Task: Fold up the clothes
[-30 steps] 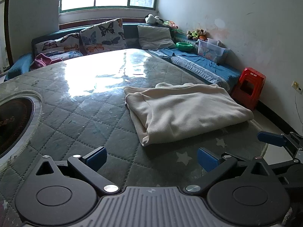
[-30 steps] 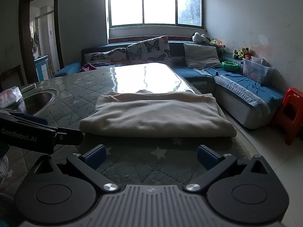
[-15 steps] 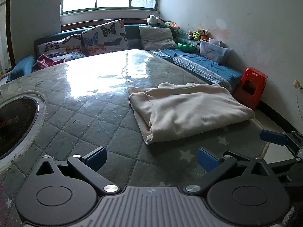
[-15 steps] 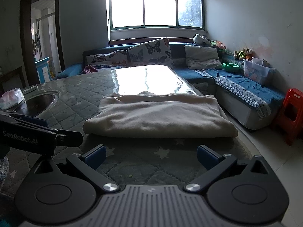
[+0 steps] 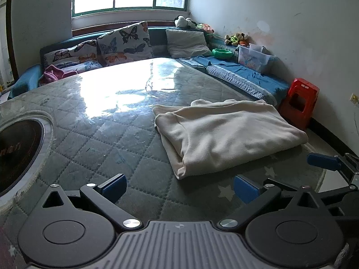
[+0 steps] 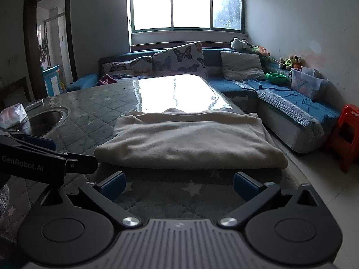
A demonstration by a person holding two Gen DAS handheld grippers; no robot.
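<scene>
A cream garment (image 5: pixel 226 134) lies folded into a thick rectangle on the quilted green table (image 5: pixel 107 139), near its right edge. In the right wrist view the same cream garment (image 6: pixel 190 141) lies straight ahead, its folded edge facing me. My left gripper (image 5: pixel 179 187) is open and hovers short of the garment's near corner, holding nothing. My right gripper (image 6: pixel 179 185) is open too, just in front of the fold, empty. The left gripper's body (image 6: pixel 40 159) shows at the left of the right wrist view; a blue pad of the right gripper (image 5: pixel 323 161) shows at the right of the left wrist view.
A round burner recess (image 5: pixel 15 152) is sunk into the table at left, with a tissue pack (image 6: pixel 13 115) beside it. A blue corner sofa (image 6: pixel 291 103) with cushions, toys and a clear box wraps the far side. A red stool (image 5: pixel 299 103) stands on the floor at right.
Both grippers have drawn back slightly from the garment and lifted a little; the garment has not moved. Both stay open.
</scene>
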